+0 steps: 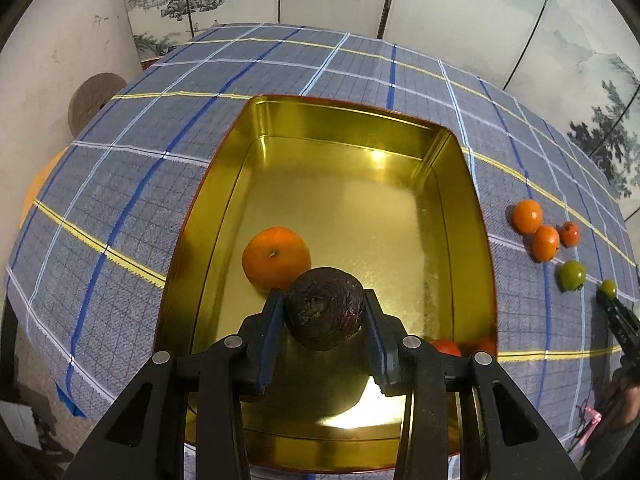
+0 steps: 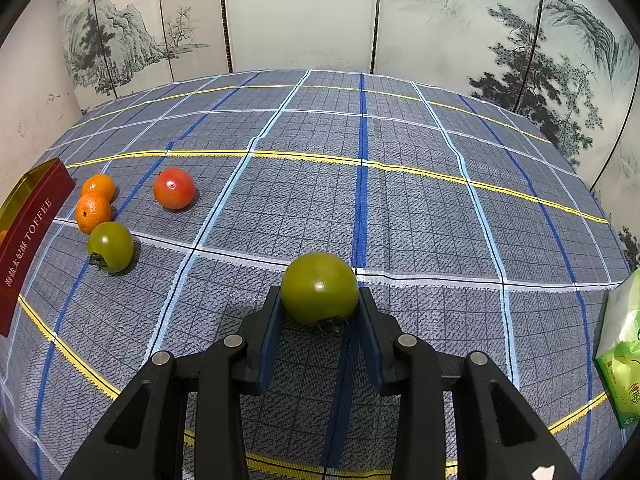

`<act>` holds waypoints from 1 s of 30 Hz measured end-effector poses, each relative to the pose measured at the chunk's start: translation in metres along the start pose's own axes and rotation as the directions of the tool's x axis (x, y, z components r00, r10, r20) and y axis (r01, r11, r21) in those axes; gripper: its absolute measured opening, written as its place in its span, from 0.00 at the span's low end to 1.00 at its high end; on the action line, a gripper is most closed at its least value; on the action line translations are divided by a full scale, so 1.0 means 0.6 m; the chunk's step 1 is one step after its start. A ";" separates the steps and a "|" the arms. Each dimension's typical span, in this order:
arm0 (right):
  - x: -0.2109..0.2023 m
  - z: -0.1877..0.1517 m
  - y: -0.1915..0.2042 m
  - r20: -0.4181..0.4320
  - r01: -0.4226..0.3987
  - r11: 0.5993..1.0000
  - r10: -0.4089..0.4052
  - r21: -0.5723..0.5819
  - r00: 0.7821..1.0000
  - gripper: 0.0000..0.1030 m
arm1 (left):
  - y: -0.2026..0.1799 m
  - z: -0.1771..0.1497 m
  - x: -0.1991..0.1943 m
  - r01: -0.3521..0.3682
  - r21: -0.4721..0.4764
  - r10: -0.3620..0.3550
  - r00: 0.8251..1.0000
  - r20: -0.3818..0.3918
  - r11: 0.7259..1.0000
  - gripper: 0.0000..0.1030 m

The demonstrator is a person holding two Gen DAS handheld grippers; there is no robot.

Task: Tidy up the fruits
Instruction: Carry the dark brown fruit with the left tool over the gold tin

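On my left wrist view, the left gripper (image 1: 324, 312) pinches a dark wrinkled fruit (image 1: 325, 313) between its blue pads, held above the near end of the gold tin (image 1: 464, 200); just beyond it an orange (image 1: 276, 259) lies on the tin floor, and something red-orange (image 1: 446, 347) peeks from behind my right finger; out to the right on the plaid tablecloth (image 1: 140, 184) I see the loose fruit cluster. On my right view, the right gripper (image 2: 319, 308) clamps a green tomato (image 2: 319, 287) low over the cloth; farther left sit a second green tomato (image 2: 110, 247), two small oranges (image 2: 93, 212) touching, and a red tomato (image 2: 174, 188) apart from them; a painted screen (image 2: 304, 12) stands behind
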State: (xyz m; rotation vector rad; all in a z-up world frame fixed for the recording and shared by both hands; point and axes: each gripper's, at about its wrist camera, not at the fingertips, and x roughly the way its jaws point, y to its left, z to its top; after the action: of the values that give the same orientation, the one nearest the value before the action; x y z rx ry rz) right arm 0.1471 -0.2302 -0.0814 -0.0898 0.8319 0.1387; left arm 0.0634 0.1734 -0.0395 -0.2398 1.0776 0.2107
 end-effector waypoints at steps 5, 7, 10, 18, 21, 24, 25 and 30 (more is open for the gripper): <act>0.000 0.000 0.000 0.000 0.000 1.000 0.000 0.000 1.000 0.33 | -0.003 -0.004 0.009 -0.008 0.018 0.008 1.000 -0.017 1.000 0.38; 0.000 0.000 0.000 0.000 0.000 1.000 0.000 0.000 1.000 0.33 | -0.004 -0.004 0.013 -0.008 0.026 0.009 1.000 -0.023 1.000 0.38; 0.000 0.000 0.000 0.000 0.000 1.000 0.000 0.000 1.000 0.33 | -0.005 -0.007 0.019 -0.015 0.031 0.016 0.999 -0.031 0.999 0.38; 0.000 0.000 -0.001 0.000 0.001 1.000 -0.001 -0.001 1.000 0.33 | -0.004 -0.010 0.028 -0.035 0.047 0.037 0.999 -0.036 0.998 0.38; 0.000 0.000 -0.001 0.000 0.001 1.000 -0.001 -0.001 1.000 0.33 | -0.006 -0.010 0.030 -0.042 0.055 0.044 0.998 -0.039 0.998 0.38; 0.000 0.000 -0.001 0.000 0.001 1.000 -0.001 -0.001 1.000 0.33 | -0.005 -0.009 0.031 -0.043 0.059 0.045 0.998 -0.041 0.997 0.38; 0.000 0.000 -0.001 0.000 0.001 1.000 -0.001 -0.001 1.000 0.33 | -0.005 -0.009 0.031 -0.042 0.059 0.045 0.998 -0.042 0.997 0.38; 0.000 0.000 -0.001 0.000 0.001 1.000 -0.001 -0.001 1.000 0.33 | -0.005 -0.008 0.033 -0.046 0.064 0.049 0.998 -0.041 0.997 0.39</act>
State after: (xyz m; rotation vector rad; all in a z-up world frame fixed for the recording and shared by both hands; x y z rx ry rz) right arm 0.1474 -0.2309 -0.0813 -0.0911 0.8317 0.1382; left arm 0.0693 0.1704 -0.0591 -0.1630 1.1314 0.2150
